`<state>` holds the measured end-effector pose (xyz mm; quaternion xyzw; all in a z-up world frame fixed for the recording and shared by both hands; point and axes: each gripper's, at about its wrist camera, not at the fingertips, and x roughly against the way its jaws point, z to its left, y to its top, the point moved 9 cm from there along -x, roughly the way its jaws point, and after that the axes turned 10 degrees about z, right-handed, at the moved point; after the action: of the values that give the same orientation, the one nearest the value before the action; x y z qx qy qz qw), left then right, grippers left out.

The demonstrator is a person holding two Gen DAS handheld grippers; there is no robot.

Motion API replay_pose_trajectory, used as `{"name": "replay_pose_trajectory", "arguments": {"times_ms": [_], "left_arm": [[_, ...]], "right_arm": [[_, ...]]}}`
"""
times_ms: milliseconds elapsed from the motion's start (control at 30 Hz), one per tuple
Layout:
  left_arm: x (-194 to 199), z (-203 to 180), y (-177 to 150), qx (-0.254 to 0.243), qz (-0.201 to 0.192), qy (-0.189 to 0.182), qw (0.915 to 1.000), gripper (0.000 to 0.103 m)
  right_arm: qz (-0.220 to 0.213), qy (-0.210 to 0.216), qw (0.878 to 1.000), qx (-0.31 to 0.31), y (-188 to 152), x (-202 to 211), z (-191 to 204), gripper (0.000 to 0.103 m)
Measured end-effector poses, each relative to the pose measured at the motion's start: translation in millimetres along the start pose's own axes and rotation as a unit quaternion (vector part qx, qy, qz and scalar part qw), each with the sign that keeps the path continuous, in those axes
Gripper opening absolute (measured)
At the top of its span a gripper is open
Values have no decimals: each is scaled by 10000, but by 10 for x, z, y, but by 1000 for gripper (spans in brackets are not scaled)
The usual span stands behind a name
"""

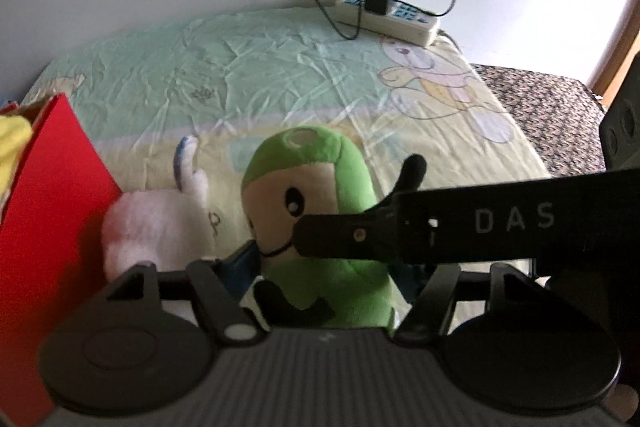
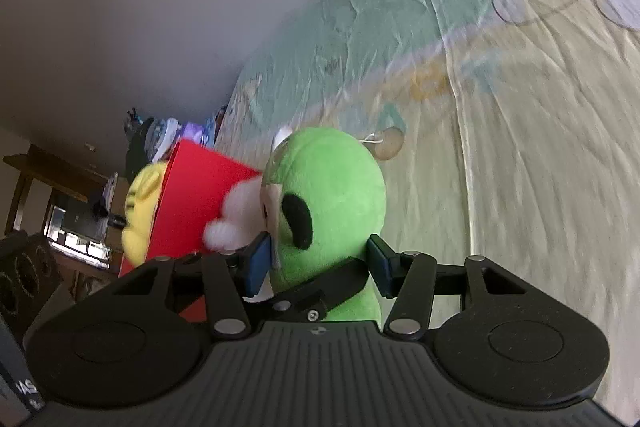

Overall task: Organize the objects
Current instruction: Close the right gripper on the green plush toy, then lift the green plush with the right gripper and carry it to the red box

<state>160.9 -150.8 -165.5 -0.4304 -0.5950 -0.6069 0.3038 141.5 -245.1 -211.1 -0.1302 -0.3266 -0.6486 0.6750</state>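
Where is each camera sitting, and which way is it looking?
Left wrist: sits on the left gripper, looking down along its fingers at the green plush on the bed sheet, toward the power strip by the wall; the right gripper's arm crosses in front.
Right wrist: sits on the right gripper, tilted, seeing the plush's side between its blue pads.
Both share: green plush, white plush, red box, sheet.
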Motion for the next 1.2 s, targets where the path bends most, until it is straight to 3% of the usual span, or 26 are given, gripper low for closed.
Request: {"name": "replay_pose_trajectory", "arguments": {"times_ms": [300,567,900,1200], "left_arm": [[285,-152,-442,-222,182,-243,9993,68],[573,48,-974,-545,443,-686,9952,68],[1097,829,-1593,-1052,505,-1000,9881,68],[1443,1446,-1859,-785,379,-693,9938,68]], "right_arm": [[366,-253,9990,28,-620,82,197,54],[487,-569,9972,-38,-1172,-86,641,54],[537,-536,9971,-4,-1663,-674,1385,54],[914,-317,9928,700,-1670,-1081,1974,54]]}}
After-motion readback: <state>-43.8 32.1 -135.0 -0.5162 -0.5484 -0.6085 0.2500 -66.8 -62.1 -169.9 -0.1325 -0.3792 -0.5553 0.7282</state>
